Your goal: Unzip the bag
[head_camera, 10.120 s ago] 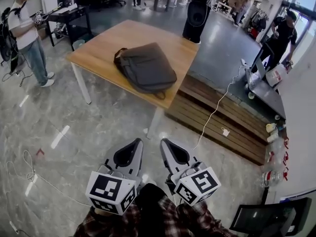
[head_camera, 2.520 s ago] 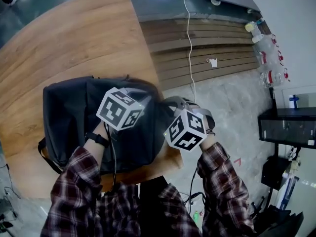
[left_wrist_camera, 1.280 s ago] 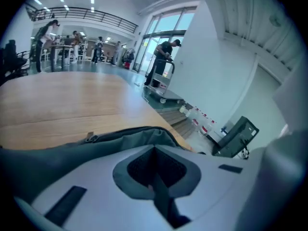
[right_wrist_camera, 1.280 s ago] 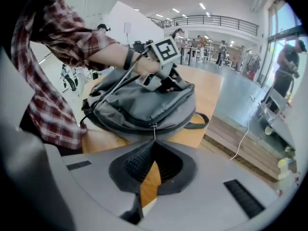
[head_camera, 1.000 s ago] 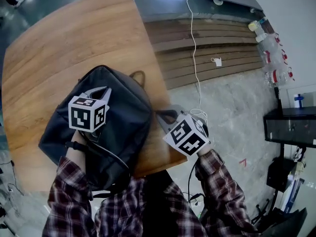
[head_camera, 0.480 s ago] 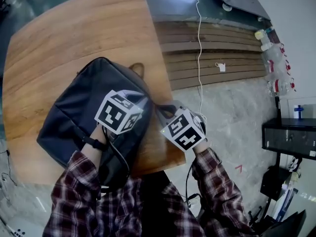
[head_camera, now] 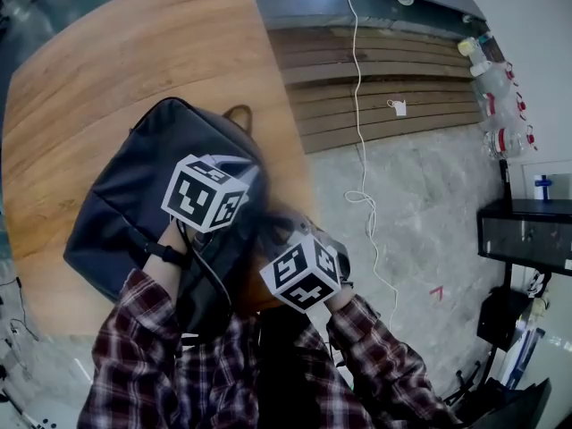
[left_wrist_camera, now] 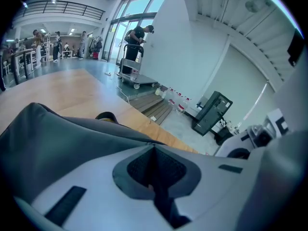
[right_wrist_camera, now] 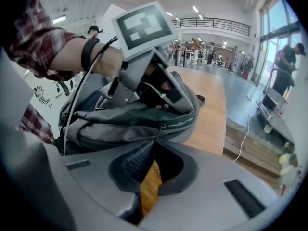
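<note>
A wooden surface [head_camera: 107,52] fills the upper left of the head view, with grey floor and a slatted wooden platform [head_camera: 375,79] to its right. The dark bag [head_camera: 125,195] lies on the surface, near the corner closest to the person. Since half a second ago the right gripper [right_wrist_camera: 155,141] has drawn back toward the person and leftward. The left gripper [left_wrist_camera: 154,147] has scarcely shifted on top of the bag. The head view hides both sets of jaws under the marker cubes (the gripper views supply them). The right jaws are closed on the zipper pull [right_wrist_camera: 160,130] at the bag's side. The left jaws are pressed together, with bag fabric just beside their tips. Only the right gripper view shows the zipper line running along the bag.
</note>
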Demonstrator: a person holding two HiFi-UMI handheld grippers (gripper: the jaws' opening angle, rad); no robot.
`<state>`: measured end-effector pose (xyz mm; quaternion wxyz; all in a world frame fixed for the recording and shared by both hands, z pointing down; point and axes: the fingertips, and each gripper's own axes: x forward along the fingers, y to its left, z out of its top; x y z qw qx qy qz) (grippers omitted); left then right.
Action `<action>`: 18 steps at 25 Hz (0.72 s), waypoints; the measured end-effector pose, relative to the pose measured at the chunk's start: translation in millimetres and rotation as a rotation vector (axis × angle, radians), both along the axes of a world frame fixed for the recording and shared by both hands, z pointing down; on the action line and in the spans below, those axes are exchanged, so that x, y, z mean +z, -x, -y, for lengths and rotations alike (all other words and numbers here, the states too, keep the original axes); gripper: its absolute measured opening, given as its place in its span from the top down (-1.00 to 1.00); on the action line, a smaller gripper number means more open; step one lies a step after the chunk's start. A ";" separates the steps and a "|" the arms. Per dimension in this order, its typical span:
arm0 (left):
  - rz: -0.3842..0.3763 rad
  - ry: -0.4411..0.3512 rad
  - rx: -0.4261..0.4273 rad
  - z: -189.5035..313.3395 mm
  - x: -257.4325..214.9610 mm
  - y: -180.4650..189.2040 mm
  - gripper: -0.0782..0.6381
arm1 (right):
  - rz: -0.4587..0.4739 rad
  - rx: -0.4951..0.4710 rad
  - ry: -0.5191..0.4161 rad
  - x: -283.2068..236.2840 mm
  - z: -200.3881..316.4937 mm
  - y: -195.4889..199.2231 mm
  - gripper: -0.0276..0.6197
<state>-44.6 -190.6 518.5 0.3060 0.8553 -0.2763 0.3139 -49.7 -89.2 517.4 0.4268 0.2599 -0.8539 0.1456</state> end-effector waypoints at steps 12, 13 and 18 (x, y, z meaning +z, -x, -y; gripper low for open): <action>-0.005 -0.018 -0.066 15.6 3.4 4.4 0.76 | 0.010 -0.321 0.057 -0.6 -87.7 58.6 0.89; -0.014 -0.019 -0.068 16.1 2.0 4.7 0.76 | 0.033 -0.285 0.058 -0.3 -94.0 59.6 0.89; -0.131 -0.058 -0.126 16.3 -21.1 10.4 0.76 | 0.167 -0.047 0.077 -20.0 -67.9 27.0 0.89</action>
